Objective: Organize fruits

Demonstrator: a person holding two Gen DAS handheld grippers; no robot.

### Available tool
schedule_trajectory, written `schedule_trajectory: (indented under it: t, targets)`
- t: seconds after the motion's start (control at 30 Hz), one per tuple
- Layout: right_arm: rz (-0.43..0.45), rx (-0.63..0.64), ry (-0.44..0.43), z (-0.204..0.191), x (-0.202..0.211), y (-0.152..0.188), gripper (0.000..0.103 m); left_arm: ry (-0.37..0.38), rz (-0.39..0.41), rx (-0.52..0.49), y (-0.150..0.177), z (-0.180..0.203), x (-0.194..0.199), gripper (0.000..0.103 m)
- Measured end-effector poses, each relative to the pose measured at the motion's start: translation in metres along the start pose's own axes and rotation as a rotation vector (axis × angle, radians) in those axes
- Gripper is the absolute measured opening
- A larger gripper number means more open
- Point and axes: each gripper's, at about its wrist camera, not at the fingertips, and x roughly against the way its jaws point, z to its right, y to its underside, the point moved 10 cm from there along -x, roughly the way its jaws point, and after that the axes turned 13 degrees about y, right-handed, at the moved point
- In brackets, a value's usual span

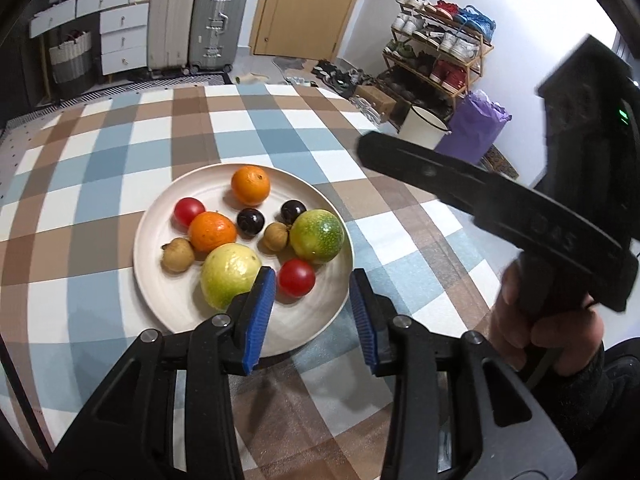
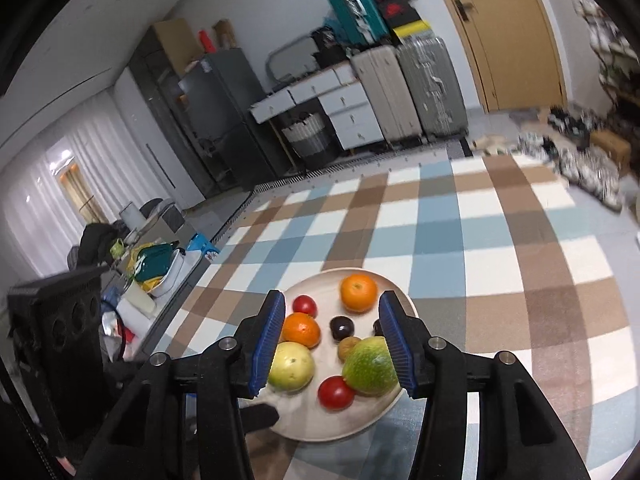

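A cream plate on the checked tablecloth holds several fruits: two oranges, two red tomatoes, two dark plums, two brown longans, a yellow guava and a green fruit. My left gripper is open and empty over the plate's near rim, just short of a tomato. My right gripper is open and empty above the plate, with the guava and green fruit between its fingers in view. It shows in the left wrist view as a dark bar at the right.
The checked tablecloth covers the table. Beyond it stand suitcases, white drawers, a shoe rack, a white bucket and a purple bag. Clutter lies left of the table in the right wrist view.
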Motion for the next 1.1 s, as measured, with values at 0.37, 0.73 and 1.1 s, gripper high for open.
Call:
schedule_trajectory:
  t: [0.37, 0.73, 1.1]
  targets:
    - [0.12, 0.092, 0.054, -0.02, 0.051, 0.02, 0.065, -0.115, 0.108, 0.038, 0.01, -0.019, 0.051, 0.058]
    - [0.251, 0.108, 0.057, -0.042, 0.102, 0.034, 0.092, -0.183, 0.229, 0.032, 0.021, -0.015, 0.106, 0.081]
    - [0.407, 0.105, 0.11, -0.048, 0.12, 0.045, 0.102, -0.332, 0.477, -0.007, 0.022, -0.032, 0.168, 0.102]
